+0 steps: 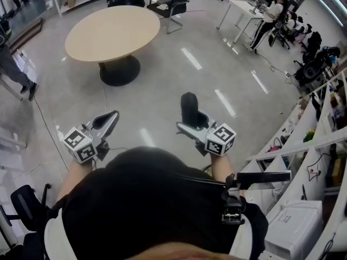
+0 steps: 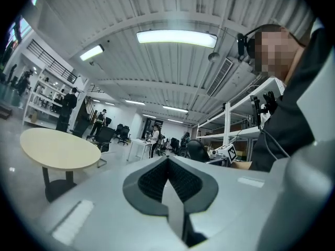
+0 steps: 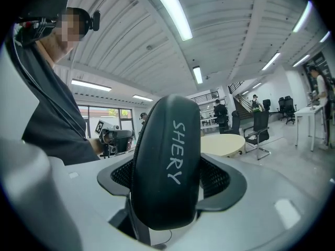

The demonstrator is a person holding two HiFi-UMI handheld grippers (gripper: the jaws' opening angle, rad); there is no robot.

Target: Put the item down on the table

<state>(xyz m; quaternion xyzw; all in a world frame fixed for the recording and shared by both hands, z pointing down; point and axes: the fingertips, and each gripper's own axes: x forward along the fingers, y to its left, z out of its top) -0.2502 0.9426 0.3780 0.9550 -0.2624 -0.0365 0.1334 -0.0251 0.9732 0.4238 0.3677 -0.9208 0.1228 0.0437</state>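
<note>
We hold a dark case (lettered SHERY) clamped between our right gripper's 2 jaws; a round table stands beyond.

Round beige table (dark pedestal) stands on glossy floor.

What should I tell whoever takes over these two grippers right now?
Left gripper: jaws together, nothing between them, held low at the person's left.
Right gripper: jaws closed on the dark case lettered SHERY, which stands upright between the pads.
Round table: ahead across the floor, and no items show on its top.
Done: the case is in hand.
Left: carry it to the table, lower it onto the top, and open the right jaws. It is not yet put down.
</note>
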